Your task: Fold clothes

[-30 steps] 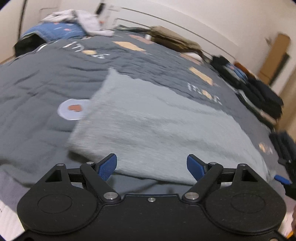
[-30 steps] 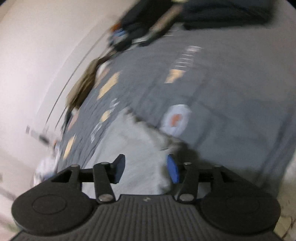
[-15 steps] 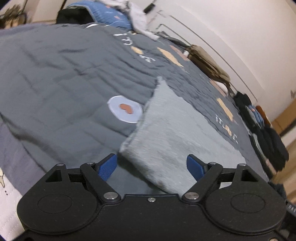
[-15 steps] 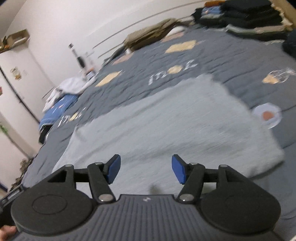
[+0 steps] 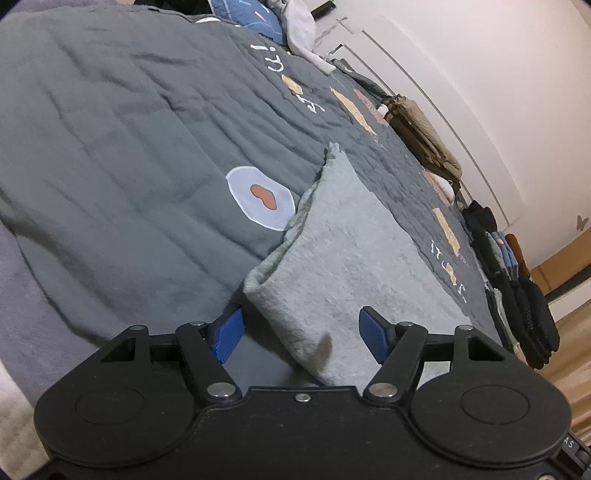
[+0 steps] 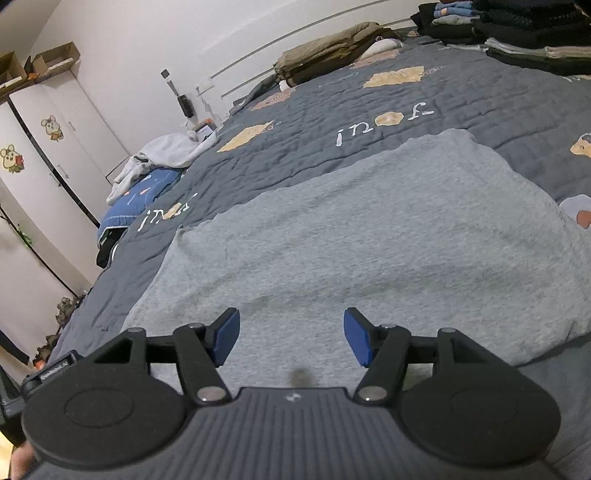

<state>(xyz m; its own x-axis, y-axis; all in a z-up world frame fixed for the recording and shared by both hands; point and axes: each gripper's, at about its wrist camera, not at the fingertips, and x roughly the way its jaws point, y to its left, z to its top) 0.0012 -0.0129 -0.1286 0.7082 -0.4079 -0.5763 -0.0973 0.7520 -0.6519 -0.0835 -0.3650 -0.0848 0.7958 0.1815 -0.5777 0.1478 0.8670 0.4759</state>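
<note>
Over the grey garment's [image 5: 354, 258] near edge, left claw [image 5: 301, 334] narrowing, right claw [image 6: 291, 338] spread, both empty.

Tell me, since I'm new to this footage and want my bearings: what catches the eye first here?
A folded light grey garment lies in the middle of a dark grey quilt printed with white letters and a fried-egg patch. Both open grippers frame it: the left gripper at its near corner, the right gripper over its near edge, blue fingers apart. Stacks of folded dark clothes line the far side.
</note>
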